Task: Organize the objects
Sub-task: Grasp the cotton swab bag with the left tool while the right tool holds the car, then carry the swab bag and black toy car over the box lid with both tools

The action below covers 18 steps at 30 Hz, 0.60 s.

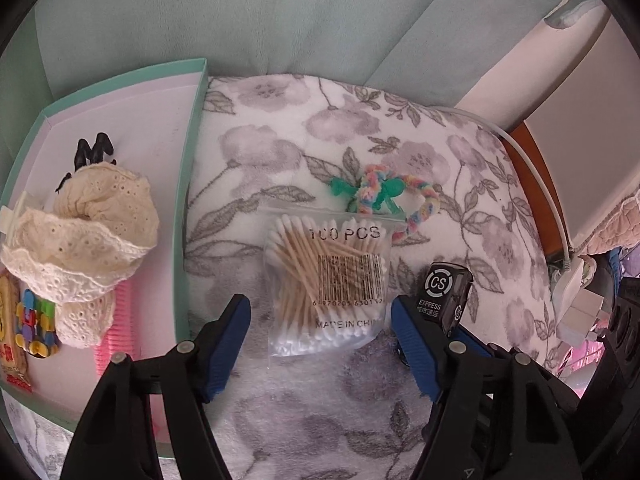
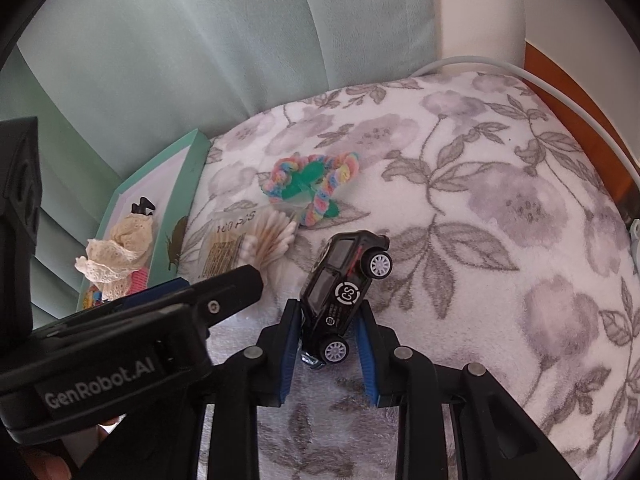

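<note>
A clear bag of cotton swabs (image 1: pixel 326 280) lies on the floral blanket (image 1: pixel 280 140). My left gripper (image 1: pixel 320 312) is open, with its blue pads on either side of the bag's near end and not pressing it. My right gripper (image 2: pixel 330 312) is shut on a black toy car (image 2: pixel 344 288), which is tilted nose-down above the blanket. The car (image 1: pixel 448 292) also shows just right of the left gripper's right finger. Beyond the bag lies a rainbow braided hair tie with a green clip (image 1: pixel 384 192). The swab bag (image 2: pixel 240 244) is partly hidden behind the left gripper's finger (image 2: pixel 236 284).
A mint-green box (image 1: pixel 188 184) stands at the left, holding a cream lace scrunchie (image 1: pixel 92 232), a black hair claw (image 1: pixel 94 152), a pink comb (image 1: pixel 116 332) and colourful small items (image 1: pixel 34 320). A white cable (image 1: pixel 532 176) and a charger (image 1: pixel 576 300) lie along the right edge. A green padded backrest (image 1: pixel 280 12) rises behind.
</note>
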{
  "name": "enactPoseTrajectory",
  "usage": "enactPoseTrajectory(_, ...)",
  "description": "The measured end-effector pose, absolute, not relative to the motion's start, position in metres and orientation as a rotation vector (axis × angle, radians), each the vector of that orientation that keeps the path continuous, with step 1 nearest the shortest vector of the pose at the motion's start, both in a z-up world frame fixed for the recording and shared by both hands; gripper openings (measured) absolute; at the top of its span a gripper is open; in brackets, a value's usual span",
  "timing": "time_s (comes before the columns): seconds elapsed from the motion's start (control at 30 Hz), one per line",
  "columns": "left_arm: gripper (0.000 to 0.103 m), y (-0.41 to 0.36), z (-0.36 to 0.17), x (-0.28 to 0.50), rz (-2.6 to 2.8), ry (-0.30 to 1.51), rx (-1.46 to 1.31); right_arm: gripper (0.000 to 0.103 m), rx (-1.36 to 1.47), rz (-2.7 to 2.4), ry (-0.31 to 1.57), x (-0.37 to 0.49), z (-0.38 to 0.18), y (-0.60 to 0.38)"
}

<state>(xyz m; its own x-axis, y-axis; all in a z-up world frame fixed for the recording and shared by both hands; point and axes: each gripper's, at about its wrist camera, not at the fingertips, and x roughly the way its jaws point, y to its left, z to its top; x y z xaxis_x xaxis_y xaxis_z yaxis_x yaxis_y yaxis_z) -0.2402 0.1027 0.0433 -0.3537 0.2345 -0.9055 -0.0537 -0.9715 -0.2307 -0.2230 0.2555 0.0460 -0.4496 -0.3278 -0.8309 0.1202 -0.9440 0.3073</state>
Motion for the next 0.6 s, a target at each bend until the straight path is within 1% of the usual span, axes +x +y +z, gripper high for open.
enactPoseTrajectory(0.1,0.064,0.105,0.035,-0.243,2.423,-0.235,-1.700,0.029,1.471,-2.448,-0.302,-0.224,0.045,0.256)
enactPoseTrajectory(0.27,0.063,0.108,0.030,-0.245,2.426,-0.222,-1.715,0.029,1.472,-2.446,-0.302,-0.225,0.045,0.257)
enactPoseTrajectory(0.33,0.057,0.108,0.030,-0.245,2.435,-0.209,-1.714,0.029,1.473,-2.447,-0.304,-0.224,0.045,0.257)
enactPoseTrajectory(0.6,0.049,0.104,0.033,-0.241,2.439,-0.235,-1.710,0.029,1.483,-2.450,-0.286,-0.221,0.046,0.254)
